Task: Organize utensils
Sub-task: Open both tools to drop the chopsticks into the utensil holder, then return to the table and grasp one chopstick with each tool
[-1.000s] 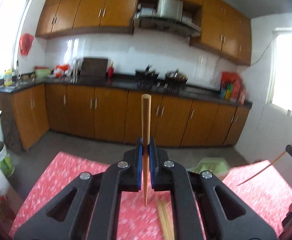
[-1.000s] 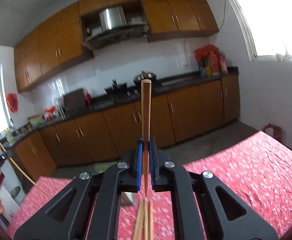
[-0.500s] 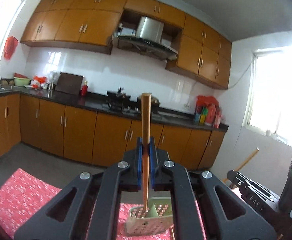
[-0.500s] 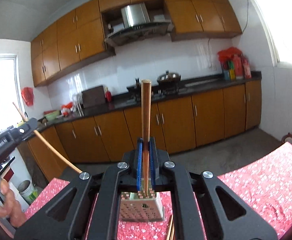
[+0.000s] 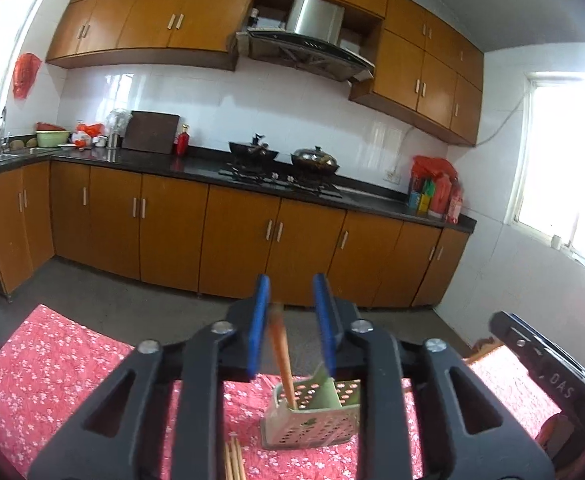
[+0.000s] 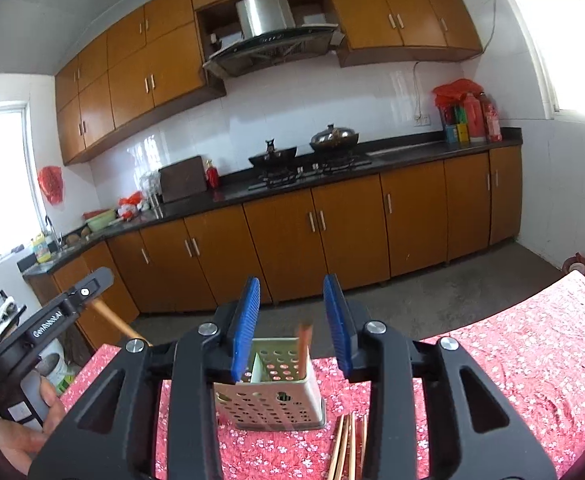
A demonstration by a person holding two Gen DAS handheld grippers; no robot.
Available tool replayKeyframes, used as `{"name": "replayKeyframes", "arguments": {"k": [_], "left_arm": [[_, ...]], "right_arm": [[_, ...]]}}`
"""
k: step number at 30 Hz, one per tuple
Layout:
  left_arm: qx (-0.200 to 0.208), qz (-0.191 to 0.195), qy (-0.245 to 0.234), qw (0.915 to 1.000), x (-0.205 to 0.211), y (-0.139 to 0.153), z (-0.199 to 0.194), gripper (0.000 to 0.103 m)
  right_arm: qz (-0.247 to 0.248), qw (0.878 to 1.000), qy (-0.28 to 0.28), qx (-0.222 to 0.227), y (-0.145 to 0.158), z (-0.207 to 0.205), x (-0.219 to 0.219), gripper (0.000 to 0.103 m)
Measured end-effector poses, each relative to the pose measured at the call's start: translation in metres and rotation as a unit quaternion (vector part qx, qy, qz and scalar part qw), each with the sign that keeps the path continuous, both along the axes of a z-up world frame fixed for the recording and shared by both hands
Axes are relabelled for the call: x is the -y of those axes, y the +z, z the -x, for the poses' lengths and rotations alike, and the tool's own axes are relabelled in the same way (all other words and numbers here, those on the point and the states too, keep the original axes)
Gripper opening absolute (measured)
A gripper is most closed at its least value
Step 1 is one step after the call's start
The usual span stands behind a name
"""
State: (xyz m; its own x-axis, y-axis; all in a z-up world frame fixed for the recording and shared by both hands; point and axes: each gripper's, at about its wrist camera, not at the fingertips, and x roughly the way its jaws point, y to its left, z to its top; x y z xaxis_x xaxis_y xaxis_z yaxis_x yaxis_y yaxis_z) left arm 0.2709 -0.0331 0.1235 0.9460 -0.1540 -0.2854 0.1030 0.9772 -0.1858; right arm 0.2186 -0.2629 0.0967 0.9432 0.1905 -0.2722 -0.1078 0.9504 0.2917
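Observation:
A pale green perforated utensil holder (image 5: 312, 420) stands on the red flowered tablecloth (image 5: 52, 376); it also shows in the right wrist view (image 6: 270, 400). My left gripper (image 5: 291, 320) is open above it, and a wooden chopstick (image 5: 282, 360) stands loose in the holder's left compartment. My right gripper (image 6: 291, 320) is open above the holder too, and a chopstick (image 6: 303, 346) stands in the right side. More chopsticks lie on the cloth in the left wrist view (image 5: 232, 460) and in the right wrist view (image 6: 348, 444).
The other gripper shows at the right edge of the left wrist view (image 5: 544, 364) and at the left edge of the right wrist view (image 6: 40, 328). Kitchen cabinets (image 5: 232, 232) and a stove (image 5: 284, 168) are beyond the table.
Both grippers have opened and let go of their chopsticks, which have dropped into the holder. Both grippers moved in over the holder.

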Motion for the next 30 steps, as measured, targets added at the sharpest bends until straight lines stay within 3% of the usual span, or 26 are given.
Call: {"name": "replayKeyframes", "arguments": {"k": [4,7,11,13,15,16,18,23,30], "left_arm": [[0.001,-0.004,0.022,0.9997,-0.022,0.008,0.024,0.033],[-0.017,-0.019,0.042,0.9988,-0.042,-0.003,0.044,0.037],[-0.064,-0.036,0.062,0.9954,-0.069,-0.042,0.069,0.039],[-0.098,-0.053,0.067,0.9915,-0.078,-0.071,0.077,0.039],[-0.140,-0.060,0.062,0.9863,-0.083,-0.103,0.081,0.039],[-0.156,-0.060,0.061,0.9840,-0.085,-0.115,0.083,0.039],[-0.189,-0.054,0.055,0.9789,-0.086,-0.139,0.086,0.039],[-0.233,-0.038,0.029,0.9712,-0.083,-0.175,0.095,0.039],[-0.251,-0.037,-0.012,0.9671,-0.064,-0.188,0.100,0.039]], "right_arm": [[-0.003,1.000,-0.018,0.007,0.006,0.024,0.017,0.036],[0.001,0.999,-0.034,-0.012,-0.005,0.034,0.028,0.036],[0.029,0.994,-0.049,-0.089,-0.054,0.038,0.039,0.036],[0.040,0.987,-0.041,-0.147,-0.094,0.036,0.038,0.036],[0.041,0.980,-0.025,-0.192,-0.125,0.033,0.035,0.029],[0.038,0.974,-0.010,-0.222,-0.146,0.032,0.032,0.021],[0.028,0.965,0.010,-0.259,-0.174,0.033,0.025,0.016],[0.021,0.959,0.033,-0.281,-0.199,0.040,0.008,0.016],[0.056,0.954,0.019,-0.293,-0.208,0.035,-0.002,0.008]]}}
